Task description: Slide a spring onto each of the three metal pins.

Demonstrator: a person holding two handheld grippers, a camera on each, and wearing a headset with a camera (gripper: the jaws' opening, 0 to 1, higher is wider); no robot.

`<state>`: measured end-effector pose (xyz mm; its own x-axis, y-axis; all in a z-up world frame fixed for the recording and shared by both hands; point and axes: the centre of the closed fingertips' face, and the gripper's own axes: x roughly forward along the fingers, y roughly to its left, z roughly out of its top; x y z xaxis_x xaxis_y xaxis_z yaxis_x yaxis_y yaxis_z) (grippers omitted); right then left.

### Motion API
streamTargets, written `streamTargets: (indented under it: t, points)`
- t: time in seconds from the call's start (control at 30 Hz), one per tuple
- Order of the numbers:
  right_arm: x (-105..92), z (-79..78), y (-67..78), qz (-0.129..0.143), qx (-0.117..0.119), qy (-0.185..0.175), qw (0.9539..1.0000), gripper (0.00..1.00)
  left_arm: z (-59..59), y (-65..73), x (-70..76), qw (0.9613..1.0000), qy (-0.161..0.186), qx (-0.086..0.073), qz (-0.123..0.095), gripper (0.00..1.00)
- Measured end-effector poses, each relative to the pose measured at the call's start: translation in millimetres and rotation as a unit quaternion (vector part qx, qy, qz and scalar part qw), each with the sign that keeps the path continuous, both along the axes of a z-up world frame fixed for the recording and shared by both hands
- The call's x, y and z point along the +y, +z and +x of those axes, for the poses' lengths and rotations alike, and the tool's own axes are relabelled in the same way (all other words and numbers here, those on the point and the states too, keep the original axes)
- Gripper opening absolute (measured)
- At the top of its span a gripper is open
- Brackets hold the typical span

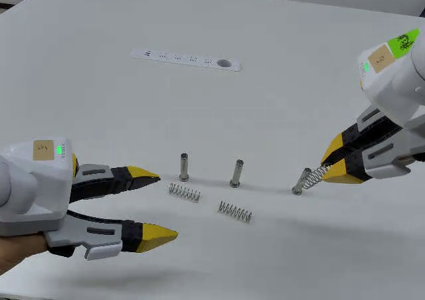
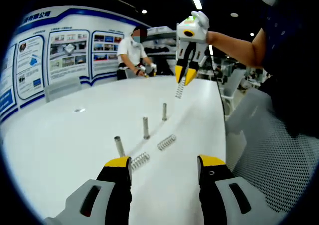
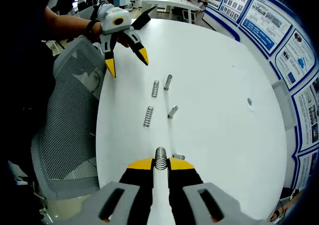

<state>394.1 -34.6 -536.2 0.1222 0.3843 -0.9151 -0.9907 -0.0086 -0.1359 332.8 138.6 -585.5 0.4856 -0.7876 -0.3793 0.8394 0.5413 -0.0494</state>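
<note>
**A:** Nearest the lens, bottom left: left tool (image 1: 168, 206). Jaws spread wide, nothing between them. Hovering over the white bench (image 1: 99, 101), yellow tips aimed right, toward the pins.

**B:** Noted. Next along?

**A:** Left pin (image 1: 184, 166), upright on the bench. First spring (image 1: 184, 192) lying flat just in front of its base. Clear of the tool tips, not touching the pin.

**B:** And further back?

**A:** Power strip (image 1: 185, 58), flush in the bench top, well behind the pins.

**B:** Centre?

**A:** Middle pin (image 1: 237, 172), standing, bare. Second spring (image 1: 235, 212) flat on the bench just in front of it, also apart from the pin. Roughly in line with the first spring.

**B:** Right side?

**A:** Right pin (image 1: 301, 181), looks to lean a little in the head view. Third spring (image 1: 317, 174) off the bench, slanting down-left, with its free end right at the pin's head. Looks touching. Can't tell if any coil is over the pin.

**B:** Held how?

**A:** Right tool (image 1: 327, 170), coming in from the right edge. Jaws nearly closed, pinching the other end of the third spring. Confirmed in the right gripper view: coil clamped between the two yellow tips, pin head just beside it.
</note>
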Motion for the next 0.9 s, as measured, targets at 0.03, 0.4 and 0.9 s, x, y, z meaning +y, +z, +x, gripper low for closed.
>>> streamTargets:
  t: [0.03, 0.4, 0.9]
  points:
    - [-1.3, 2.1, 0.6, -0.003, 0.000, -0.001, 1.0000, 0.11, -0.1, -0.3, 0.3, 1.0000, 0.001, 0.000, 0.000, 0.55]
    - [-8.3, 24.5, -5.3, -0.048, -0.010, 0.003, 0.9988, 0.11, -0.8, -3.4, 1.7, 1.0000, 0.008, 0.004, -0.004, 0.56]
    - [-8.2, 39.4, -27.6, -0.081, 0.009, 0.007, 0.9967, 0.11, 0.0, -5.9, 4.5, 0.9998, 0.015, 0.007, -0.006, 0.56]
